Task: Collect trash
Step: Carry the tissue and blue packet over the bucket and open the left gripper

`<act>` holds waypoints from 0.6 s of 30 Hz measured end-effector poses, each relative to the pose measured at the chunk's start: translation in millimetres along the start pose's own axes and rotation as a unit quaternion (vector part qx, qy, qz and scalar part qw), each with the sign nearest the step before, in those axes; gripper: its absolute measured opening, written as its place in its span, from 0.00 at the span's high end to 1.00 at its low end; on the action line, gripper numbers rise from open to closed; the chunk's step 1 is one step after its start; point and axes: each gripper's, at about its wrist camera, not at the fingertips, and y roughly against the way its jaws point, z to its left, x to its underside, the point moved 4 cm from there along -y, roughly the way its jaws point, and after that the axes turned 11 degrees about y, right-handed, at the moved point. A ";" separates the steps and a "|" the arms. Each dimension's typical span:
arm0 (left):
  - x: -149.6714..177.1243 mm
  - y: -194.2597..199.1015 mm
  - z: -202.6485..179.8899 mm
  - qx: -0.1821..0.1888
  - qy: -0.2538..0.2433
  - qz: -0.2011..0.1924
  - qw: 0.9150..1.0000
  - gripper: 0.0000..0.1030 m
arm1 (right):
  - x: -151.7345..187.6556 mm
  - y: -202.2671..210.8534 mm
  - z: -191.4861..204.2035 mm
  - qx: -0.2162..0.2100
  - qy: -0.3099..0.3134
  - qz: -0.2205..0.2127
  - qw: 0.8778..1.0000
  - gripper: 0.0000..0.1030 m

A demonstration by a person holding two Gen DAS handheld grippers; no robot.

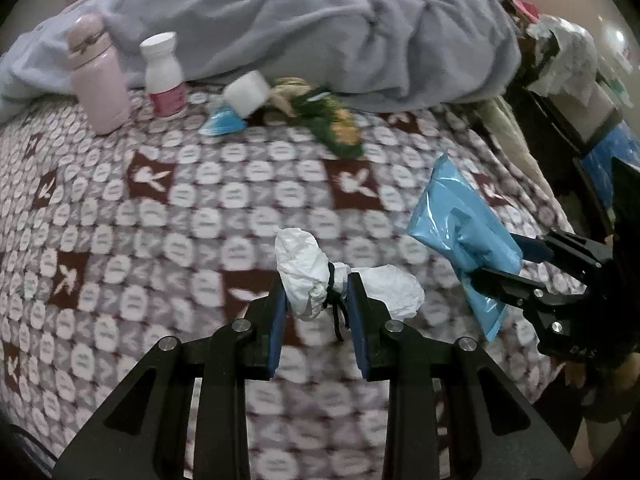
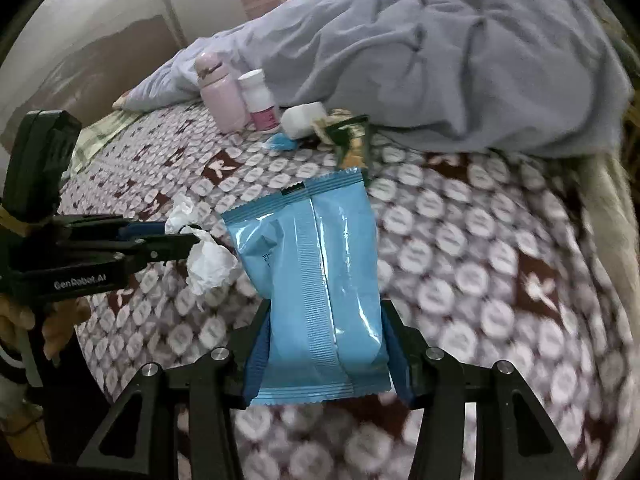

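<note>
Your left tool [image 1: 316, 300] is clamped on a wad [image 1: 304, 270] of white tissue tied with a black band, held above the patterned bed [image 1: 160, 208]. The pads [image 1: 279, 328] grip it near the band, so one lobe points up and away from the tool and the other sticks out to its right; the long axis runs roughly across the jaws.

Your right tool [image 2: 326, 340] is closed on a blue pack [image 2: 316, 276], pinching its lower half from both sides. The pack's long axis runs straight ahead along the fingers, its crimped far end pointing toward the back of the bed and its near crimped end hanging just below the pads. In the left view the same pack [image 1: 460, 236] sits to the right of the wad, tilted, top end up and left.

Ahead of both tools, well apart from them, stand a pink flask [image 1: 98, 80] and a white bottle [image 1: 164, 76], upright and just beside each other. To their right lie a white roll [image 1: 248, 90], a small blue scrap [image 1: 222, 124] and a green wrapper [image 1: 336, 128], all near the rumpled blue duvet [image 1: 300, 28].
</note>
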 end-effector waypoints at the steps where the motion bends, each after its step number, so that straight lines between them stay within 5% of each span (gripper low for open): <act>1: 1.9 0.2 -6.6 0.000 -0.004 0.000 1.000 0.75 | 3.1 4.5 -2.5 0.003 -0.007 -0.004 1.000 0.52; 18: 26.5 2.4 -105.0 -0.001 -0.081 -0.002 0.997 0.75 | 48.2 73.0 -37.9 0.066 -0.059 -0.038 0.995 0.52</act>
